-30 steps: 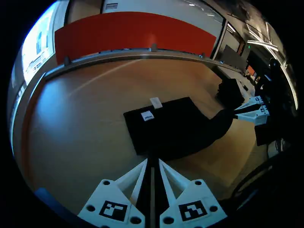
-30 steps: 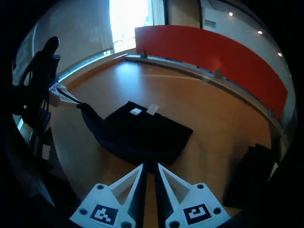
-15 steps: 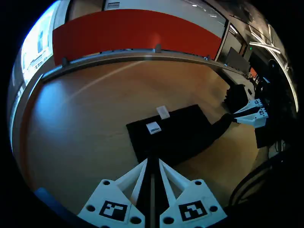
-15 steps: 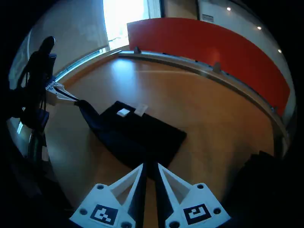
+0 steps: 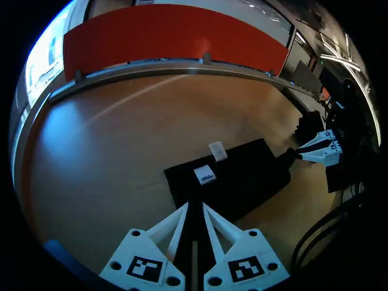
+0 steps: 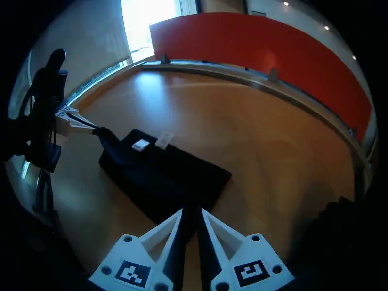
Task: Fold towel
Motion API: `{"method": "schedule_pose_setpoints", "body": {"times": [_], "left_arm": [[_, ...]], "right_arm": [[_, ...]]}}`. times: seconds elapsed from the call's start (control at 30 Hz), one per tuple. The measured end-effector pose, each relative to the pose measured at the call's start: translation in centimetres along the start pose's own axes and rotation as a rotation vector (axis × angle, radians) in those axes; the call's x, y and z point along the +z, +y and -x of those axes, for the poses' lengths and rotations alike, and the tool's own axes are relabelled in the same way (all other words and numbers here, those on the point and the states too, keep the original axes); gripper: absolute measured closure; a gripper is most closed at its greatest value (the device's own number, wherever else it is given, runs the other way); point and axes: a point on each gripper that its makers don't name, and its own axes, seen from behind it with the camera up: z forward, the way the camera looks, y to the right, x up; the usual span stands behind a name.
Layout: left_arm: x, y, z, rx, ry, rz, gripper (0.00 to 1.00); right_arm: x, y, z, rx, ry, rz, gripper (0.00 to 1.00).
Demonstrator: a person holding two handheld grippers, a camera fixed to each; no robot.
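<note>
Towel (image 5: 247, 179) flatter than before — left hand-held gripper (image 5: 194, 204), right hand-held gripper (image 6: 191, 210) (both) gripping corners.

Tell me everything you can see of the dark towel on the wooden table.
The towel is black, soft-looking cloth, lying as a rough rectangle, seemingly doubled over, on the wooden table. It carries two small white tags, one on top and one at the far edge. The left gripper pinches one corner and the right gripper another, and the cloth bunches into a drawn-up point at each grip. The rest lies flat.
</note>
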Motion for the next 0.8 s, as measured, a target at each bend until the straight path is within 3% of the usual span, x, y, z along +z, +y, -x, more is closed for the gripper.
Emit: {"method": "schedule_pose_setpoints", "body": {"times": [0.2,0.47,0.6,0.8], "left_arm": [[1.6,-0.5,0.3,0.008,-0.006,-0.003,0.95],[4.2,-1.6,0.3,-0.037,0.006,-0.023,0.93],[5.2,-2.2,0.2,-0.051,0.002,-0.037,0.88],[5.8,-3.2,0.2,-0.02,-0.011,-0.078,0.75]], "right_arm": [[1.3,0.6,0.1,0.009,-0.007,0.004,0.87],[3.4,2.1,-0.6,0.049,0.008,0.035,0.82],[3.9,2.7,-0.9,0.055,0.012,0.054,0.73],[4.2,3.2,-1.3,0.053,0.021,0.073,0.43]]}}
